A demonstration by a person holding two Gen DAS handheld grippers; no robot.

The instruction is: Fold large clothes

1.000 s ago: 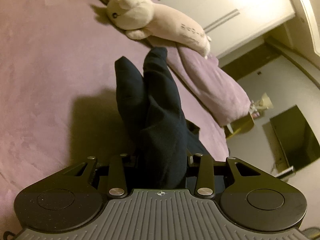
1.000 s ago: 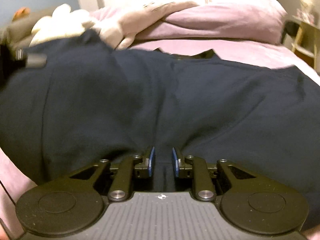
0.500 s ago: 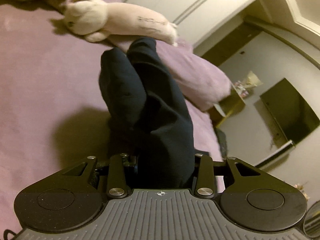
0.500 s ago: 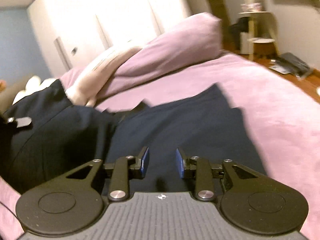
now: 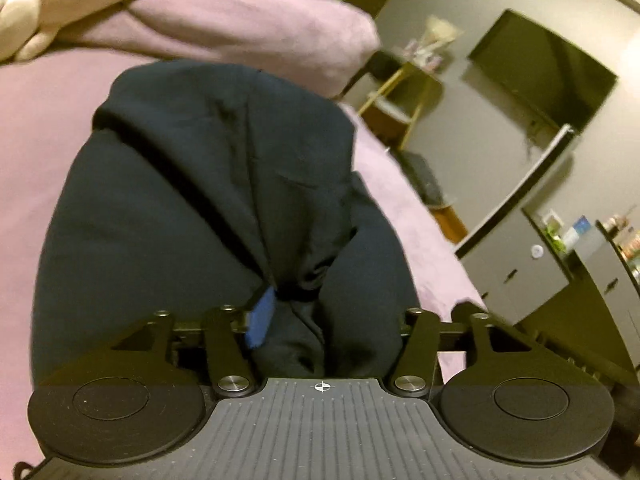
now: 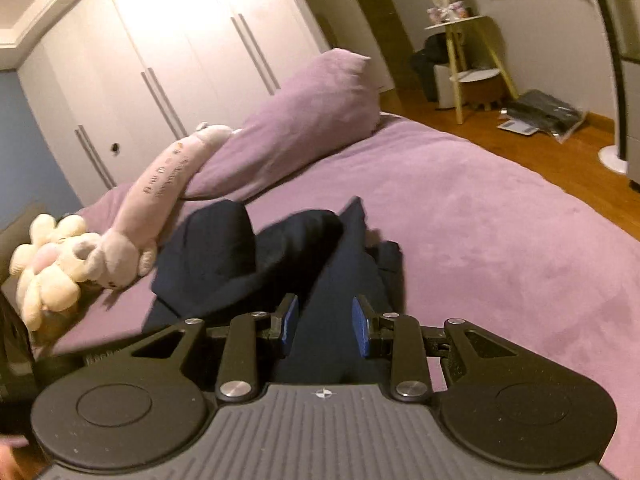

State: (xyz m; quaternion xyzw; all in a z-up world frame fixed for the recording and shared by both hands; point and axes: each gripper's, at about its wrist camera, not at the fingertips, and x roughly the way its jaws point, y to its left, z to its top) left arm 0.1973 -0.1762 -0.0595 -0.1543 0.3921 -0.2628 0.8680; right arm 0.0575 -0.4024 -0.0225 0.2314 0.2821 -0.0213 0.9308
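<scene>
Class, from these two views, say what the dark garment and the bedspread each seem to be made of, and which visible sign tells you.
Dark garment: soft navy woven or knit cloth, matte; it bunches and creases without shine. Bedspread: purple plush, likely fleece or velvet; its surface shows mottled nap marks.

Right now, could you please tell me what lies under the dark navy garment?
The dark navy garment rests bunched on the purple fleece bedspread, which shows all around it. Whatever lies directly beneath the folds is covered, so nothing else can be confirmed.
</scene>
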